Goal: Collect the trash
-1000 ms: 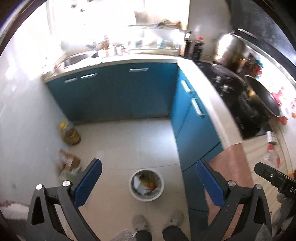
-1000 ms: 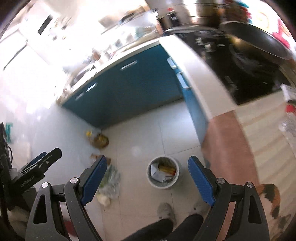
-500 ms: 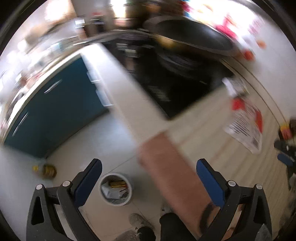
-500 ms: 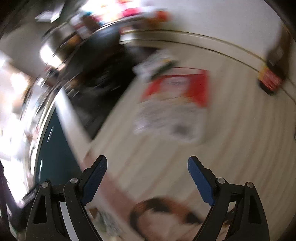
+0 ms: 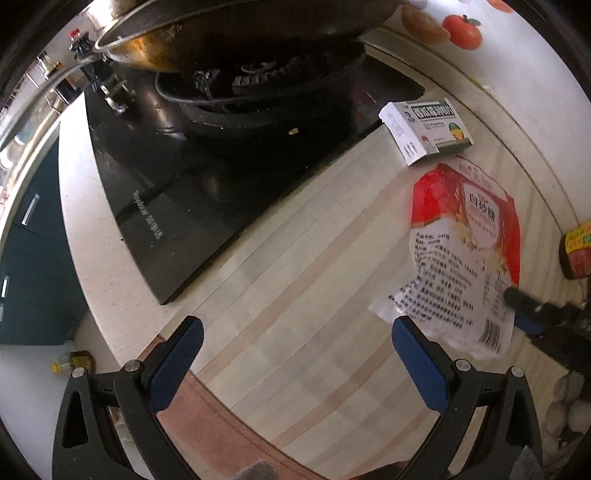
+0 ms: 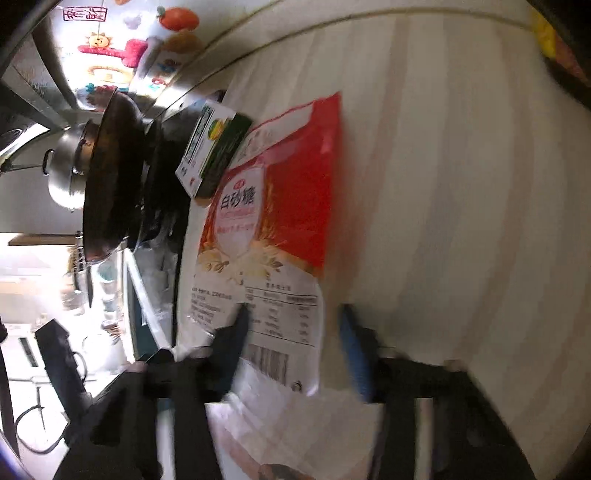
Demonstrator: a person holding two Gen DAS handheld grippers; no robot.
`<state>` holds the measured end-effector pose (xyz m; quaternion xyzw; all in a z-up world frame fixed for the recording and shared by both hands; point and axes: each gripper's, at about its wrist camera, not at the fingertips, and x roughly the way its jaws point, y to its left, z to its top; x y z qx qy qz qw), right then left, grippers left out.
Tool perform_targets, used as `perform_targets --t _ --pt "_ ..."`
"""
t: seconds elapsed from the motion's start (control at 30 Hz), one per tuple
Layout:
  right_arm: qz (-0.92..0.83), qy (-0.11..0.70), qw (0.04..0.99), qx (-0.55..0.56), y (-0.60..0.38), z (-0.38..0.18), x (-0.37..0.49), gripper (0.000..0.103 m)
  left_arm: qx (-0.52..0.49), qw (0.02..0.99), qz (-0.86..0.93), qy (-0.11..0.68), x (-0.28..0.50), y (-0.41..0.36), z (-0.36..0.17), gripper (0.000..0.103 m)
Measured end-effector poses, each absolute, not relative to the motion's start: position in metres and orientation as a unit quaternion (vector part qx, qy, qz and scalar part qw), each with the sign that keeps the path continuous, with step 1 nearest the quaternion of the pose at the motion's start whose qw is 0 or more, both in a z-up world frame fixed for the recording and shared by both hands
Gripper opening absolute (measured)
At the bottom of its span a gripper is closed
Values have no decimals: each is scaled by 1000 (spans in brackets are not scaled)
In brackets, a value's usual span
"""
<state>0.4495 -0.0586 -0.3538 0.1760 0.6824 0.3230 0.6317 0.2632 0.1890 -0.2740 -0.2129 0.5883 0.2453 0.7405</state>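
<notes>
A flat red and white sugar bag (image 5: 467, 243) lies on the pale striped countertop (image 5: 295, 295). A small white and green box (image 5: 424, 129) lies just beyond it by the stove. My left gripper (image 5: 295, 354) is open and empty above the counter, left of the bag. My right gripper (image 6: 295, 339) is open, its fingers on either side of the bag's near edge (image 6: 280, 332); the bag (image 6: 273, 206) and box (image 6: 214, 151) show ahead of it. Its tip shows in the left wrist view (image 5: 532, 310) at the bag's corner.
A black glass stove (image 5: 207, 173) with a large wok (image 5: 221, 33) sits at the far left of the counter. A small dark jar (image 5: 576, 251) stands at the right by the wall. Blue cabinets (image 5: 29, 236) lie below the counter edge.
Both grippers swung up from the floor and its trash bin to the countertop. The right gripper has come down over the sugar bag's near edge and its fingers have narrowed.
</notes>
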Motion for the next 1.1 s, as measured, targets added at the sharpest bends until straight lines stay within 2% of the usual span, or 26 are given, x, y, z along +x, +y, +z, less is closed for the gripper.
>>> perform_targets --t 0.03,0.1,0.33,0.43,0.47,0.5,0.6,0.63,0.67,0.7,0.73,0.77,0.8,0.9,1.1 --pt "329 685 626 173 -54 -358 448 13 -218 740 243 588 264 191 -276 103" --pt "343 684 622 166 -49 -360 445 10 -231 741 237 584 263 199 -277 103" --pt "402 704 573 118 -43 -364 428 10 -270 760 140 575 282 203 -280 103" --pt "379 711 581 118 -54 -362 430 33 -264 760 82 589 305 186 -290 103" --pt "370 706 589 130 -61 -358 432 47 -263 759 73 592 311 184 -292 103" --pt "359 701 601 137 -67 -354 434 54 -265 756 59 595 318 179 -295 103" --pt "322 686 635 150 -87 -346 437 55 -275 752 37 598 335 173 -302 101" --pt "316 683 640 154 -92 -344 438 55 -276 752 35 598 339 171 -303 97" --pt "307 679 647 159 -98 -342 439 55 -274 751 33 599 343 169 -304 83" --pt "299 674 655 166 -104 -340 439 55 -268 751 31 603 347 165 -306 59" --pt "295 673 657 168 -111 -339 442 55 -261 749 31 608 351 161 -308 46" --pt "288 670 663 169 -115 -337 442 55 -258 749 28 610 351 159 -309 42" --pt "283 667 668 169 -117 -335 444 55 -254 753 20 607 352 153 -307 28" --pt "273 658 683 163 -125 -326 449 55 -249 762 25 597 343 144 -301 17" --pt "262 640 711 129 -139 -299 459 55 -277 775 99 560 284 147 -283 11"
